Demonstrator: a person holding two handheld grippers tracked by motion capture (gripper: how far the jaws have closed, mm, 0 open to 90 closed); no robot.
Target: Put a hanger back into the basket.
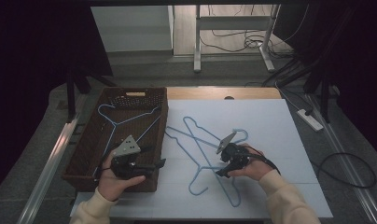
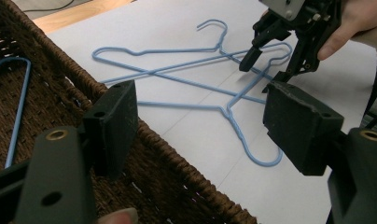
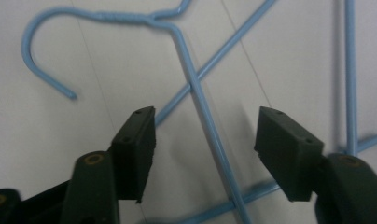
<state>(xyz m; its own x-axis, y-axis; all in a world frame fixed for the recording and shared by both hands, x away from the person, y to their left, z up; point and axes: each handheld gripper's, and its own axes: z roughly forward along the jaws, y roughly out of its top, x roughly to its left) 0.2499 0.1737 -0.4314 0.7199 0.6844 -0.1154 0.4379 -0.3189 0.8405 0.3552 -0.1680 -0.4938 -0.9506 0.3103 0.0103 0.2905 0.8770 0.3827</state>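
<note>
Two light blue wire hangers (image 1: pixel 203 154) are lying crossed on the white surface (image 1: pixel 270 130), beside the dark brown woven basket (image 1: pixel 151 100) holding a third hanger (image 1: pixel 113 122). Right claw (image 1: pixel 222 171) is hovering spread over one wire, not pinching it. Left claw (image 1: pixel 159 163) is gaping empty above the basket's edge.

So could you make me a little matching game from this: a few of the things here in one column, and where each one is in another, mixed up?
Things:
1. hanger in the basket
2. crossed hangers
3. left gripper
4. right gripper
5. wicker basket

Places:
A. over the basket's near corner, jaws open
B. at the table's left side
C. lying on the white sheet
D. on the brown weave
E. jaws open, either side of a hanger wire

Pairs: 1-D, 2-C, 3-A, 4-E, 5-B
</note>
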